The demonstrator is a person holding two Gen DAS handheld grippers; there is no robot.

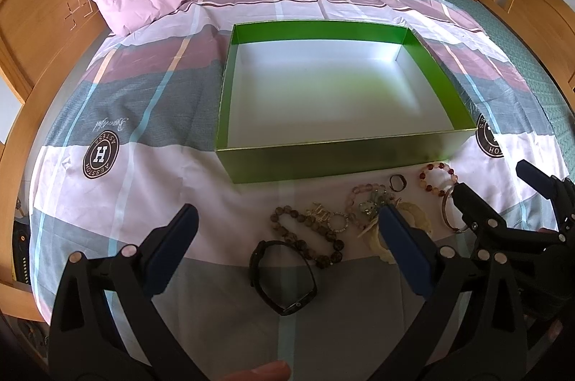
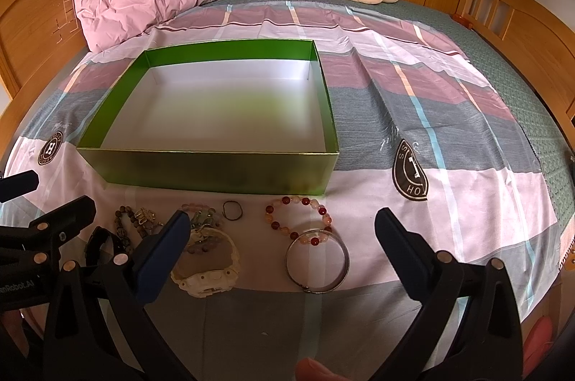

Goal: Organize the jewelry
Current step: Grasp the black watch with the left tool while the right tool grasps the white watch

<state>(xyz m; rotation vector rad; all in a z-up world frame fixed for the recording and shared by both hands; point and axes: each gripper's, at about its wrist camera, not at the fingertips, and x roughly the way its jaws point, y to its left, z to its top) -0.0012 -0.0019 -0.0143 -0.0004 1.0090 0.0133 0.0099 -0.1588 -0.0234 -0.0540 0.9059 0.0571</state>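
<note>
**A:** Status? Looks like nothing's been moved. Box (image 1: 334,93) is empty, white floor bare, and it sits well ahead of both sets of jaws.

**B:** Agreed, this reads as the first pick not yet made. Left gripper (image 1: 287,237) has its jaws spread wide, nothing between the pads. Right gripper (image 2: 282,237) same: wide apart, empty.

**A:** Where's the jewelry?

**B:** All on the sheet (image 1: 107,201), in a loose row between the box's near wall and the jaws. Black watch (image 1: 284,277) lies right between the left jaws. Dark beads (image 1: 309,233) just ahead of it, touching or nearly so. Bangle (image 2: 318,260) lies between the right jaws, overlapping the red beads (image 2: 300,219) ahead of it. White watch (image 2: 206,268) is beside the right gripper's left finger. Small ring (image 2: 231,210) is near the box wall.

**A:** And the pile in the middle?

**B:** Tangled: a pink strand, something gold, greenish bits. Can't separate the pieces at this resolution.

**A:** Next move?

**B:** My call: start with the isolated items. Bangle for the right, black watch for the left. Each needs a drop straight down and a close across the band, then a lift over the box wall.
</note>
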